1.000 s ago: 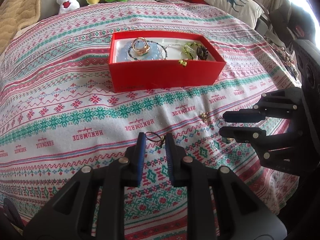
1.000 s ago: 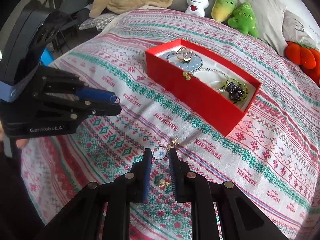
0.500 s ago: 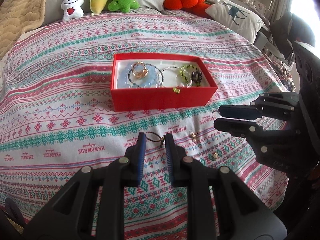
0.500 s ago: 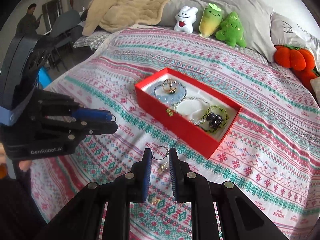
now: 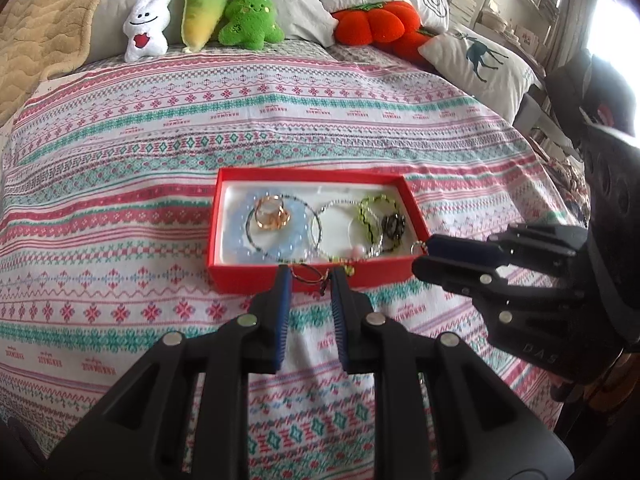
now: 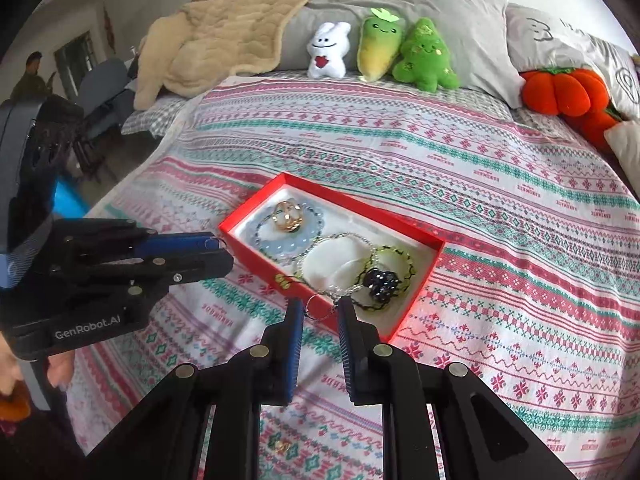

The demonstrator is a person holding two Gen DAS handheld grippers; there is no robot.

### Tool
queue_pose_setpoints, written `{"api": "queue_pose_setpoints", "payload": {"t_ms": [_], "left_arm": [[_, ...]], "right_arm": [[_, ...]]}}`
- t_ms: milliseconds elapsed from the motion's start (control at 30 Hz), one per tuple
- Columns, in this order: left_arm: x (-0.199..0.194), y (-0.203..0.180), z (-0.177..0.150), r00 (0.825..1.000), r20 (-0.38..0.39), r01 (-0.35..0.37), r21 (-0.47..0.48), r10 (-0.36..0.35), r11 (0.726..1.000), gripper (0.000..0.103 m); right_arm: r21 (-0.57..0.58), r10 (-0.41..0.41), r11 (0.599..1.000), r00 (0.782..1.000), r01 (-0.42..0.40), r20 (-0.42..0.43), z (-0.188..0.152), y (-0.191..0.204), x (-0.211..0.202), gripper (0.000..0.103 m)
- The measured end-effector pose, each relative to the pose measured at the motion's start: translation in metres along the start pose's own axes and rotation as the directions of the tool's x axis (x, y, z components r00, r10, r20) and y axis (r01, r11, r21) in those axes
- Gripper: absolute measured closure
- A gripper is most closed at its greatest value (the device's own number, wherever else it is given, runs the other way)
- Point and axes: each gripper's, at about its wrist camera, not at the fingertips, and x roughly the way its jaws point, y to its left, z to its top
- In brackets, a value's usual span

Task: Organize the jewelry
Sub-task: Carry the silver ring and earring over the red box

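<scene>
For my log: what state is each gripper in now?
Left gripper: closed on a thin dark hoop earring.
Right gripper: closed on a thin silver hoop earring.

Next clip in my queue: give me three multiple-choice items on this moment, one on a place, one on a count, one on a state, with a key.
1. Where does the gold ring lie?
A. on the bedspread
B. in the red box
C. on a pillow

2. How many plush toys stand in the row with the white one?
A. three
B. five
C. one

3. What does the left gripper hold?
A. nothing
B. a thin hoop earring
C. a pillow

Key: 1 B, the ring sits on pale blue beads inside the red box. 2 A, white, yellow-green and green toys stand side by side. 3 B, the hoop earring spans its jaws; the right gripper holds another hoop.
</scene>
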Motion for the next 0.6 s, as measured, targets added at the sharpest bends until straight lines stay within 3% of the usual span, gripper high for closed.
{"api": "queue_pose_setpoints", "payload": {"t_ms": [533,600], "left_arm": [[0.046,-0.002,0.018,0.999,-0.035,-0.012,-0.03,0.011,0.999,0.082],[0.045,-0.002,0.018,0.999,-0.031,-0.017,-0.029,0.016,0.999,0.078]], "right_arm": [[0.041,-0.023,0.999,1.0,0.024,-0.018,0.002,-0.02,0.01,0.085],[0.041,-0.025,0.999,1.0,0.026,-0.018,0.003,-0.021,0.011,0.085]]}}
